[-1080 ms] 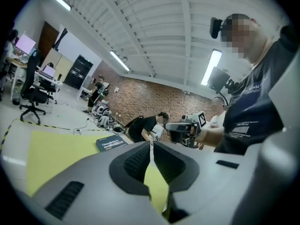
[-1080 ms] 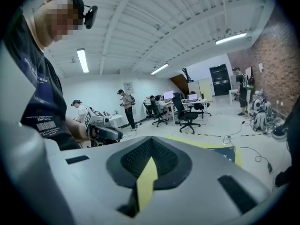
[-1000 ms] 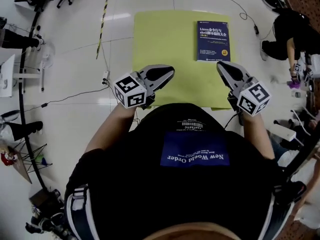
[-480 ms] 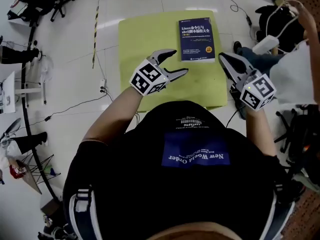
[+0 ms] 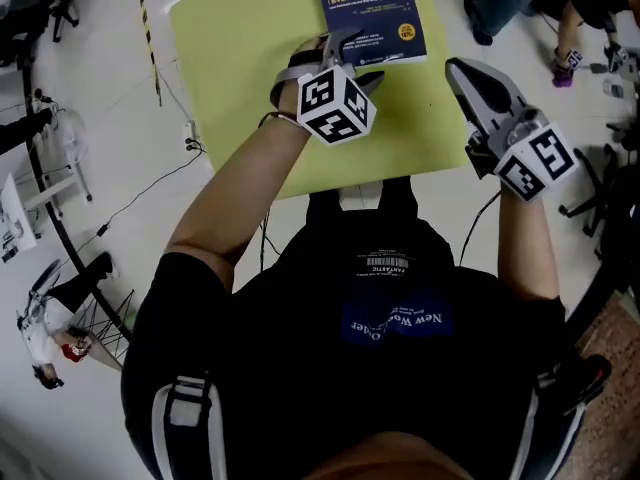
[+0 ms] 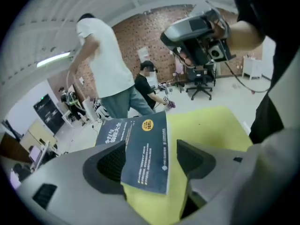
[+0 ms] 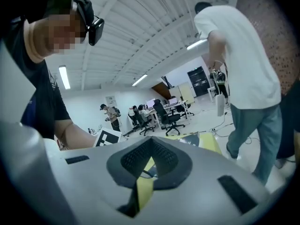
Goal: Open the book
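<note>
Your left gripper (image 6: 152,161) has swung forward and down from in front of your body to the book (image 5: 372,8), rolling over as it went. Its jaws have just been opening and now stand wide apart. The book's near left corner sits between them, close against one pad. No pad clearly presses on it, and I cannot tell whether that pad touches. Your right gripper (image 7: 150,149) has also moved forward. Its jaws are together with nothing between them, and it hangs just beside the book's near right corner.

The book lies closed, cover up, toward the far edge of the yellow mat (image 5: 235,63) on the floor, right of the mat's middle.

The title reads upright to you, so the spine is probably along the left edge, where your left jaws now stand. I would use that side to steady the book and catch the cover at the right edge. Take only the cover, not the whole block of pages. Lift it in an arc about the spine, keeping the book from sliding on the mat.
</note>
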`<control>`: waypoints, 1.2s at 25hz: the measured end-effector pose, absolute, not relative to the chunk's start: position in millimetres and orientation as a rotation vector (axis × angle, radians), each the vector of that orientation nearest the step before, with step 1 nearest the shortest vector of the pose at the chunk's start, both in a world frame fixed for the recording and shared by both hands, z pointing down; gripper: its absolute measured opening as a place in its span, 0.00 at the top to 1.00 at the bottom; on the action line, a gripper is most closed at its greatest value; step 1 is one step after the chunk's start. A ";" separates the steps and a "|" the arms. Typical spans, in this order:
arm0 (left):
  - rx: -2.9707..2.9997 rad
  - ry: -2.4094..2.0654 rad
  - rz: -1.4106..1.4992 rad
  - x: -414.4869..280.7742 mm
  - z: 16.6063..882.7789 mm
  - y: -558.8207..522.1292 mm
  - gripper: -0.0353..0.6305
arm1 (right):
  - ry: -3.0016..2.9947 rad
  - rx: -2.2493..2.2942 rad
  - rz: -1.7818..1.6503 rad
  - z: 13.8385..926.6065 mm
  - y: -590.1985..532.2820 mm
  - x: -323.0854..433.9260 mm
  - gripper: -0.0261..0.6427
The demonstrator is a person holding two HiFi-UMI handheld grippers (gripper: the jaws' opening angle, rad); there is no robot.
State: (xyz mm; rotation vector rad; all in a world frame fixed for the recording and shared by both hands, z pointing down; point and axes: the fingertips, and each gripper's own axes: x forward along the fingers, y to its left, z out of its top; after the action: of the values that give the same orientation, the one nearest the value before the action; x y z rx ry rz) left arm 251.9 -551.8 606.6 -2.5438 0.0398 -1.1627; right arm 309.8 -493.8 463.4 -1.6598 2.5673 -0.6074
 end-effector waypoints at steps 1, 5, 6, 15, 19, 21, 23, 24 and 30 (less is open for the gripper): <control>-2.493 0.038 -1.162 263.0 616.1 -553.8 0.46 | 2.563 -1.657 -0.615 471.9 -493.5 313.6 0.98; -2.358 0.005 -1.210 299.0 656.3 -551.4 0.46 | 2.543 -1.650 -0.641 504.8 -486.9 333.0 0.98; -2.337 -0.005 -1.234 306.0 666.2 -549.9 0.46 | 2.535 -1.647 -0.646 511.4 -484.6 338.8 0.98; -2.322 -0.038 -1.296 315.1 691.9 -548.3 0.47 | 2.491 -1.635 -0.682 536.1 -466.8 346.5 0.98; -2.432 -0.083 -1.309 318.1 689.0 -541.6 0.52 | 2.466 -1.632 -0.690 534.5 -459.7 352.8 0.98; -2.539 -0.122 -1.328 317.0 683.4 -543.1 0.53 | 2.488 -1.651 -0.679 536.1 -457.4 353.5 0.98; -2.604 -0.161 -1.336 316.2 678.9 -544.9 0.55 | 2.514 -1.677 -0.670 539.3 -456.7 354.1 0.98; -2.615 -0.174 -1.335 315.9 677.7 -544.9 0.56 | 2.518 -1.679 -0.670 539.5 -457.2 353.5 0.98; -2.687 -0.176 -1.292 314.5 672.5 -537.9 0.76 | 2.519 -1.648 -0.690 539.9 -461.1 345.3 0.98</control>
State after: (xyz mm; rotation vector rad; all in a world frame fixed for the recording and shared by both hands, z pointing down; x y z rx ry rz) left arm 314.5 -537.9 672.5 -2.6871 -0.1760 -1.2921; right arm 345.3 -461.1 539.9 -1.6479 2.5193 -0.6902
